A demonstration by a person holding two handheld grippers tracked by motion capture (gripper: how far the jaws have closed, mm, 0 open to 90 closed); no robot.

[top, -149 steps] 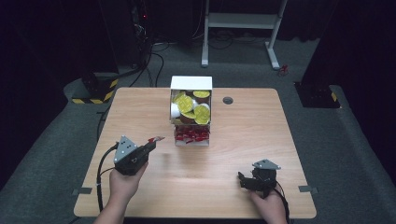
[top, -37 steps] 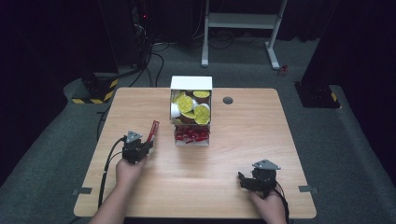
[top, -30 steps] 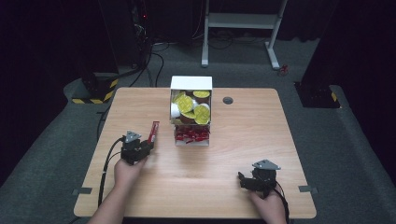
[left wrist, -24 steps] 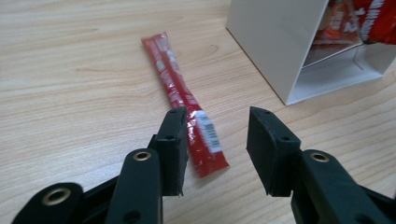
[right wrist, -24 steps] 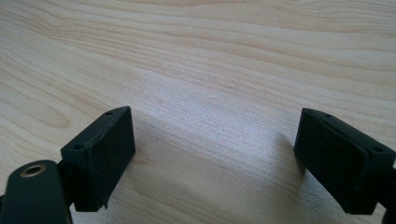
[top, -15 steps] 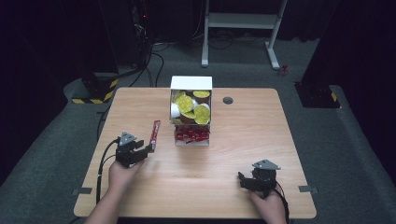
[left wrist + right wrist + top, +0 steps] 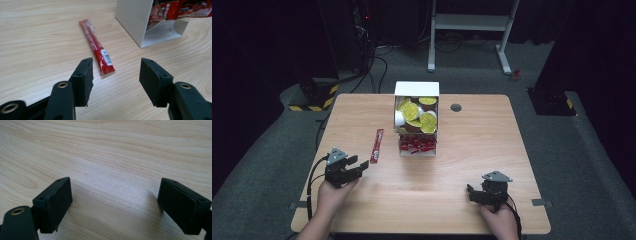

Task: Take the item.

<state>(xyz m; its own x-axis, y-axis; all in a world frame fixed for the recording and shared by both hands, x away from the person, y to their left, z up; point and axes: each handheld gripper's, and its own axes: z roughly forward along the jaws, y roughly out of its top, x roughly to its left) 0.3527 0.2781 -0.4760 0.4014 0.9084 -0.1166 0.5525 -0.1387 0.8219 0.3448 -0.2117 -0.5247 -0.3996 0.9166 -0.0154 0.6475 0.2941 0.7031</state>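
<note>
high view: red stick sachet [image 7: 376, 145] lies flat on the wooden tabletop [image 7: 472, 150], just left of the white dispenser box [image 7: 416, 120]. left hand-held gripper [image 7: 357, 167] sits near its lower end, jaws just been opening, nothing between them; placing step looks done. right hand-held gripper [image 7: 473, 192] rests wide, empty.

left gripper view: sachet [image 7: 96, 46] glossy, thin, crimped ends, barcode. box [image 7: 140, 22] matte card.

right gripper view: pale grained wood [image 7: 120, 157]. next, probably another sachet from the box slot.
</note>
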